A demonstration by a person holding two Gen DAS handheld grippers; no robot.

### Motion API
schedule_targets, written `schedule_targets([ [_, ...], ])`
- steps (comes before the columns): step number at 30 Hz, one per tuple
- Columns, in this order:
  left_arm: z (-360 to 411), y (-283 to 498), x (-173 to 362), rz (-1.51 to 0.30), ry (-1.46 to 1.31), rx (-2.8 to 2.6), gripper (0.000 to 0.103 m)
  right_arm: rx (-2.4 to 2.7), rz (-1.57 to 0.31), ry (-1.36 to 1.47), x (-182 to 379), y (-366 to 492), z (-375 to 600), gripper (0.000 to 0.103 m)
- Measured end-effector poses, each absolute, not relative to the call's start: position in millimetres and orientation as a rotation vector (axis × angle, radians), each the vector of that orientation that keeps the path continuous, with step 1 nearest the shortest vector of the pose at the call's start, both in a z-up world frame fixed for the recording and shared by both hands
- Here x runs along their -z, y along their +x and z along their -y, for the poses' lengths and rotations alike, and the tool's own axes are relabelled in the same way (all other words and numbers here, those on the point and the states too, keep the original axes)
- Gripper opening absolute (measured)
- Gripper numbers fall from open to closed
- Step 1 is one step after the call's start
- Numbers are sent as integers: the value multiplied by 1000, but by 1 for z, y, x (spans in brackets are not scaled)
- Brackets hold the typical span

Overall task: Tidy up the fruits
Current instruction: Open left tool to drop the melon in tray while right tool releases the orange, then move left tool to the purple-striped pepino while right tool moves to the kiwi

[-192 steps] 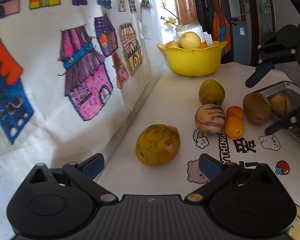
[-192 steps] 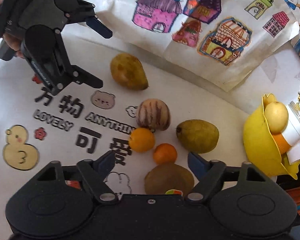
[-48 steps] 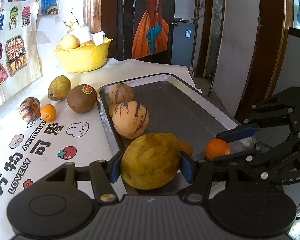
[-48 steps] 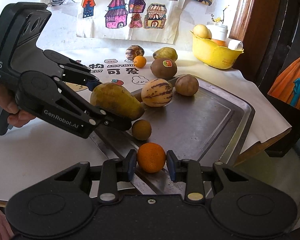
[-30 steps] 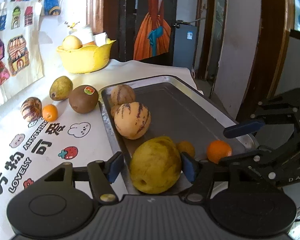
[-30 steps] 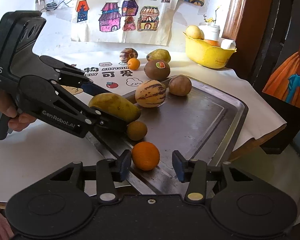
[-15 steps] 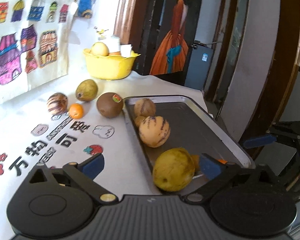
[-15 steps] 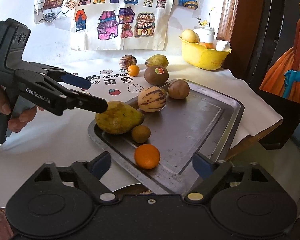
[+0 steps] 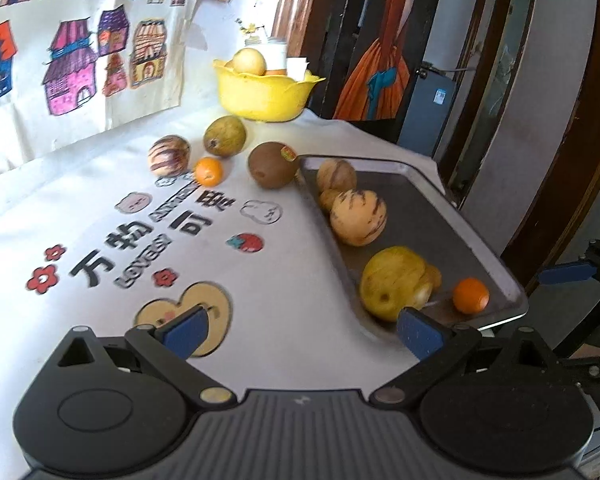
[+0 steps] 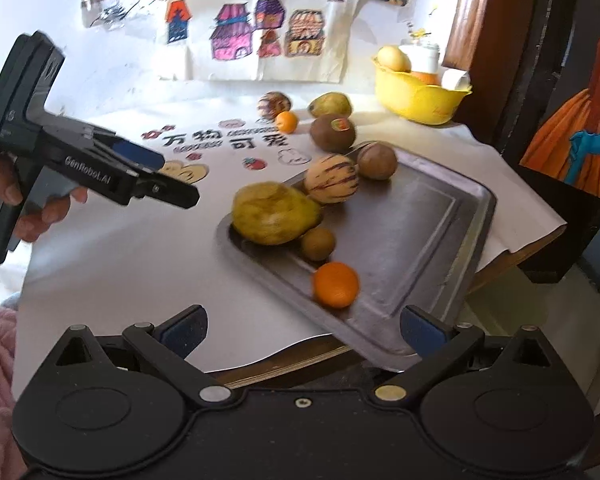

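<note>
A metal tray (image 9: 420, 208) (image 10: 412, 232) lies at the table's right end. In it rest a large yellow-green mango (image 9: 392, 282) (image 10: 274, 214), an orange (image 9: 470, 295) (image 10: 336, 284), a striped melon (image 9: 358, 218) (image 10: 331, 178) and two small brown fruits. My left gripper (image 9: 300, 334) (image 10: 168, 178) is open and empty, drawn back left of the mango. The jaws of my right gripper (image 10: 303, 330) are opening, with nothing between them, short of the orange. On the cloth lie a kiwi (image 9: 273, 165), a pear (image 9: 225, 136), a small orange (image 9: 208, 171) and a striped fruit (image 9: 169, 155).
A yellow bowl (image 9: 266, 92) (image 10: 416, 96) with fruit and a white jar stands at the back by the wall. The printed tablecloth (image 9: 100, 240) covers the table. The tray's near corner overhangs the table edge (image 10: 300, 356). A hand (image 10: 28, 216) holds the left gripper.
Both grippers let go of their fruit, the mango and the orange, which now rest in the tray. Both opened wide and pulled back; the left one swung left over the cloth.
</note>
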State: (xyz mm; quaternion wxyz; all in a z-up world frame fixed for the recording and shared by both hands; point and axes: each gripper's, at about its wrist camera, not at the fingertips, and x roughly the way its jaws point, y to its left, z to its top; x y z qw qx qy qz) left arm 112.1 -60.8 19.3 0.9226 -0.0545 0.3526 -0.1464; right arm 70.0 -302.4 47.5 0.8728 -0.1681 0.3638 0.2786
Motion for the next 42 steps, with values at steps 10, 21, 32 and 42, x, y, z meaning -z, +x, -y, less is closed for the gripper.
schedule_targets([
  [10, 15, 109, -15, -785, -163, 257, 103, -604, -822, -415, -50, 57, 258, 102],
  [21, -28, 119, -28, -811, -163, 200, 103, -594, -831, -428, -83, 73, 221, 102],
  [32, -49, 136, -59, -730, -109, 169, 103, -535, -709, -512, -125, 114, 191, 102],
  [42, -58, 161, -77, -669, -50, 142, 103, -494, -618, -571, -131, 166, 180, 102],
])
